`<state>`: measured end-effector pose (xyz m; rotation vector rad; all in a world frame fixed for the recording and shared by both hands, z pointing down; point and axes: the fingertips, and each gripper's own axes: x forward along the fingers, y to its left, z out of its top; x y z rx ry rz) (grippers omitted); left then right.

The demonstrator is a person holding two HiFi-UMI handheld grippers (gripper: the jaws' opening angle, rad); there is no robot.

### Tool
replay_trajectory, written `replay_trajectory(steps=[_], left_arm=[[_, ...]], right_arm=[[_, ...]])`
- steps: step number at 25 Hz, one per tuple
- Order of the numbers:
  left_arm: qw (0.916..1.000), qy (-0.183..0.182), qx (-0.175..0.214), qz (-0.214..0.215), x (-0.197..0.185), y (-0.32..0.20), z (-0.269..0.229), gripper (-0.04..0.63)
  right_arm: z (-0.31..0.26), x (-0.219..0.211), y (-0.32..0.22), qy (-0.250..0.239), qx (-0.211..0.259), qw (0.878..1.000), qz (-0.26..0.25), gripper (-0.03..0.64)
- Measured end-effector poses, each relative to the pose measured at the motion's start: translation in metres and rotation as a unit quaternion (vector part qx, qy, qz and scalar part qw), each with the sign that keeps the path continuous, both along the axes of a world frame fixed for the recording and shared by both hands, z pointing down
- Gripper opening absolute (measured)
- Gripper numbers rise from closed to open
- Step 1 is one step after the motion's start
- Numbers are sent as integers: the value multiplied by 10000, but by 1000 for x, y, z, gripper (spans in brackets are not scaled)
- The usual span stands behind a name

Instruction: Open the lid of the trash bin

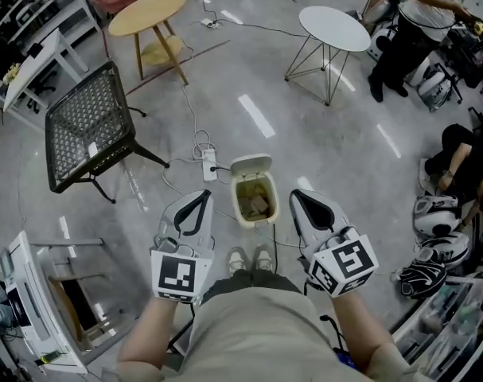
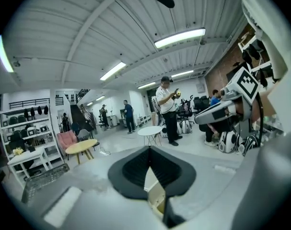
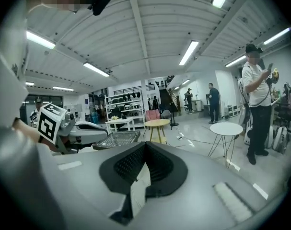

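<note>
The small cream trash bin (image 1: 239,203) stands on the floor just ahead of my feet. Its lid (image 1: 251,165) is swung up at the far side, and scraps show inside. My left gripper (image 1: 200,195) hovers to the bin's left and my right gripper (image 1: 298,193) to its right, both held above the floor and apart from the bin. Each has its jaws together with nothing between them. In the left gripper view the left gripper (image 2: 149,148) points level across the room, with the cream bin (image 2: 156,197) showing under the jaws. The right gripper (image 3: 145,143) also points level across the room.
A power strip (image 1: 209,165) with cables lies left of the bin. A black mesh chair (image 1: 90,126) stands at the left, a wooden round table (image 1: 148,13) and a white round table (image 1: 334,28) farther off. People and helmets (image 1: 436,213) crowd the right side.
</note>
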<state>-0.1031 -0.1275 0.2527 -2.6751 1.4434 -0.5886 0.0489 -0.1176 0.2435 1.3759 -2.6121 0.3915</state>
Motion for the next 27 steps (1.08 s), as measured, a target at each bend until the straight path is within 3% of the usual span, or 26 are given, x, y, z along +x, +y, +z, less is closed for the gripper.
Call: replay_trajectory(steps=[3, 11, 27], left_arm=[[9994, 269, 131, -172, 0, 8, -29, 2], [9978, 407, 459, -269, -8, 19, -80, 2], [9973, 440, 521, -286, -18, 21, -92, 2]], right_arm=[[-31, 1, 7, -84, 251, 9996, -49, 3], [-89, -1, 17, -318, 709, 9969, -148, 3], [-102, -16, 15, -177, 880, 9956, -274, 3]])
